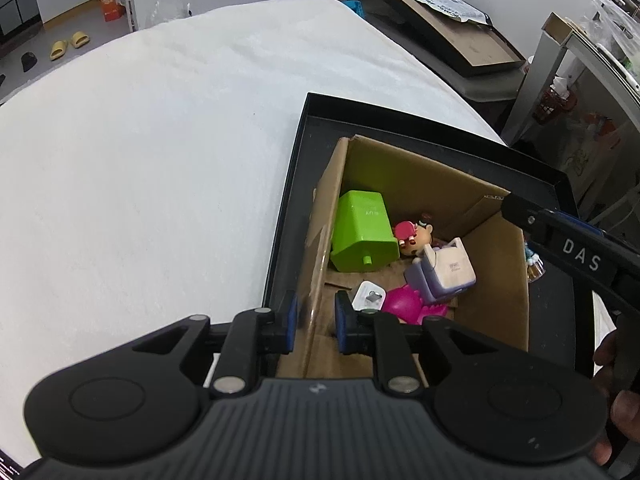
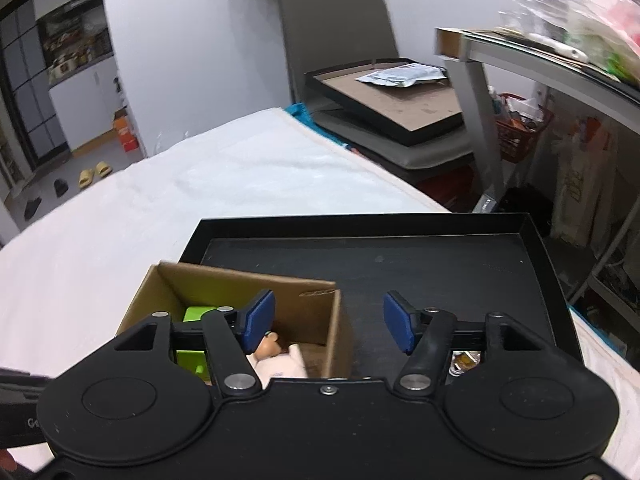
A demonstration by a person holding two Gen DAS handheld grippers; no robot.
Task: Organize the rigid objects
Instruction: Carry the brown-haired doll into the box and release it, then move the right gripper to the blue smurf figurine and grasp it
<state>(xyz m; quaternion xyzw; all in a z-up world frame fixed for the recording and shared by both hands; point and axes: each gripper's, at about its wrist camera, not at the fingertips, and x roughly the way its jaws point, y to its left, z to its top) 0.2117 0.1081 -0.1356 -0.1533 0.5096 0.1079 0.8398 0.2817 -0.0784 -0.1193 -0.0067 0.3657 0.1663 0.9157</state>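
Observation:
A black tray (image 1: 296, 168) on the white table holds an open cardboard box (image 1: 500, 300). Inside the box lie a green block (image 1: 362, 236), a small doll (image 1: 414, 236), a white and purple toy (image 1: 444, 272), a magenta toy (image 1: 404, 304) and a small white packet (image 1: 370, 296). My left gripper (image 1: 316, 320) is shut on the box's left wall, one blue pad on each side. My right gripper (image 2: 328, 324) hangs open over the box's right wall (image 2: 320, 300) and the bare tray floor (image 2: 440, 264), holding nothing. A tiny figure (image 1: 534, 264) stands on the tray just outside the box.
The table wears a white cloth (image 1: 140, 160). Beyond it, a grey chair carries another black tray with paper (image 2: 392, 96). A cluttered metal shelf (image 2: 560, 60) stands at the right. A hand (image 1: 616, 400) holds the right tool.

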